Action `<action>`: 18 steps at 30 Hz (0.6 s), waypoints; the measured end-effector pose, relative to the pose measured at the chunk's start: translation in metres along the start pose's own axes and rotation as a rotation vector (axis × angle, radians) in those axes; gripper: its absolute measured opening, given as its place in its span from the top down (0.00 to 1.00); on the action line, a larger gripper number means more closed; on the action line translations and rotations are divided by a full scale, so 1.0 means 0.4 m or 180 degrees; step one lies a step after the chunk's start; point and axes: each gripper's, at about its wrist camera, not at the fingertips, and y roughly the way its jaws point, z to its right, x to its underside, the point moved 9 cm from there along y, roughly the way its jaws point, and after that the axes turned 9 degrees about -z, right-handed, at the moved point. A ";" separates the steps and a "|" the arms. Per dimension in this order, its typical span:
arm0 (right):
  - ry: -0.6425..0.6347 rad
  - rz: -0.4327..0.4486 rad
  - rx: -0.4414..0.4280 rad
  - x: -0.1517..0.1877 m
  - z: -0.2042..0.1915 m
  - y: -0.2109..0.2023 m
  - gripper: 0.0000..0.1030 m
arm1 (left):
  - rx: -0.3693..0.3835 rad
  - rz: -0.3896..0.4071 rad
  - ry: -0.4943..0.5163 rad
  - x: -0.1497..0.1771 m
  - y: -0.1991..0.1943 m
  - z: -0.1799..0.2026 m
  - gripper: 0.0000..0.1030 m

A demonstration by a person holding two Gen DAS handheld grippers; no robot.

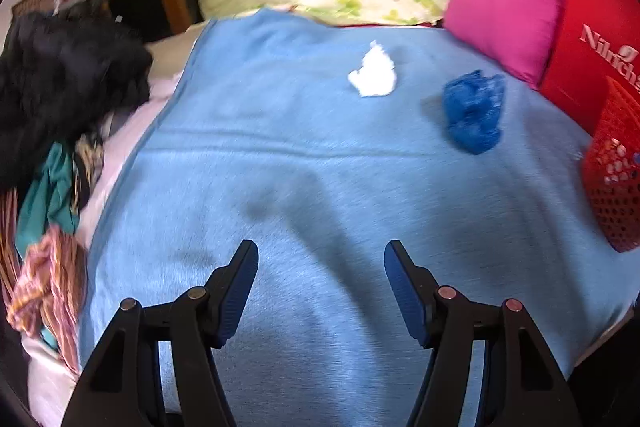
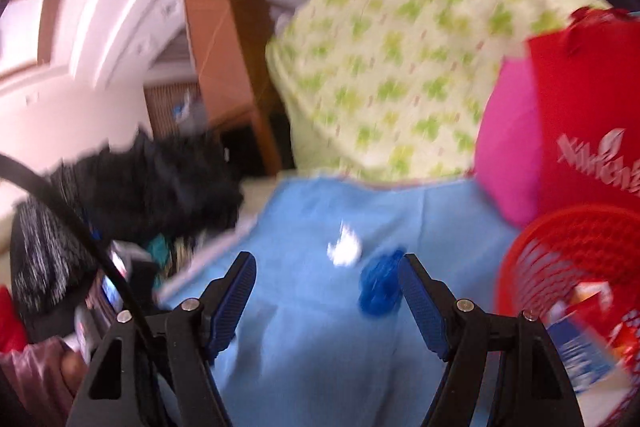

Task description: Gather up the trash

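On the blue blanket (image 1: 304,163), a crumpled white tissue (image 1: 374,75) and a scrunched blue plastic wrapper (image 1: 474,111) lie far from the left gripper (image 1: 321,259), fingers apart, empty. The right gripper (image 2: 327,269) is likewise spread; the red mesh basket (image 2: 560,259) sits right, holding packets.

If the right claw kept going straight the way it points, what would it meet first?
Most likely the blue crumpled bag, lying just inside the open right claw's right-hand finger, with the white paper wad close behind. The picture is blurred, so depth is uncertain.
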 end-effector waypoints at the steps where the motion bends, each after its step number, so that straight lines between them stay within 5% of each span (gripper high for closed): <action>1: 0.0007 -0.0148 -0.0017 0.016 -0.009 0.035 0.25 | 0.0005 -0.0019 -0.0029 0.004 0.010 -0.008 0.36; 6: 0.0230 -0.0594 0.0124 0.066 0.031 0.150 0.25 | 0.0059 -0.0080 -0.0092 0.014 0.049 -0.027 0.36; 18: 0.0700 -0.1017 0.0427 0.053 0.140 0.369 0.27 | 0.0212 0.0003 -0.0137 -0.099 0.076 -0.047 0.36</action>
